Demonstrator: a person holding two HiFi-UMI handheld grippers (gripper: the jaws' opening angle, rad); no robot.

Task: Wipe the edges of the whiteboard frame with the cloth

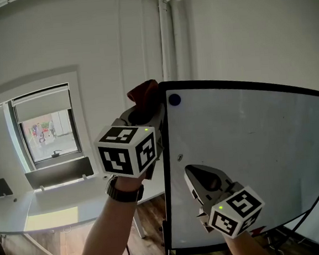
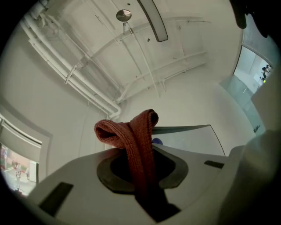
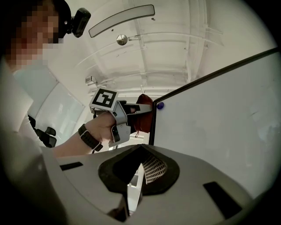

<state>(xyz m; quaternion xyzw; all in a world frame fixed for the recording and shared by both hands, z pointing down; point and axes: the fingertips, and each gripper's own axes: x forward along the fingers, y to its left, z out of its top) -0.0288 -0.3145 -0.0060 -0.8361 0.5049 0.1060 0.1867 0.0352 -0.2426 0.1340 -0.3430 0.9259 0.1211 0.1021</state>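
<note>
A whiteboard with a thin black frame (image 1: 165, 151) stands upright on the right. My left gripper (image 1: 146, 106) is raised beside its top left corner and is shut on a reddish-brown cloth (image 1: 144, 93). In the left gripper view the folded cloth (image 2: 131, 145) sticks out past the jaws, close to the frame's top edge (image 2: 184, 128). Lower down, my right gripper (image 1: 192, 174) hovers in front of the board face with jaws together and nothing held. The right gripper view shows the left gripper (image 3: 131, 110), the cloth (image 3: 142, 103) and the frame's left edge (image 3: 152, 123).
A blue magnet (image 1: 174, 99) sits on the board near the top left corner. Behind and to the left are a white desk (image 1: 49, 203), a window (image 1: 49, 134) and wall pipes (image 1: 165, 35). Wooden floor (image 1: 152, 230) shows below the board's stand.
</note>
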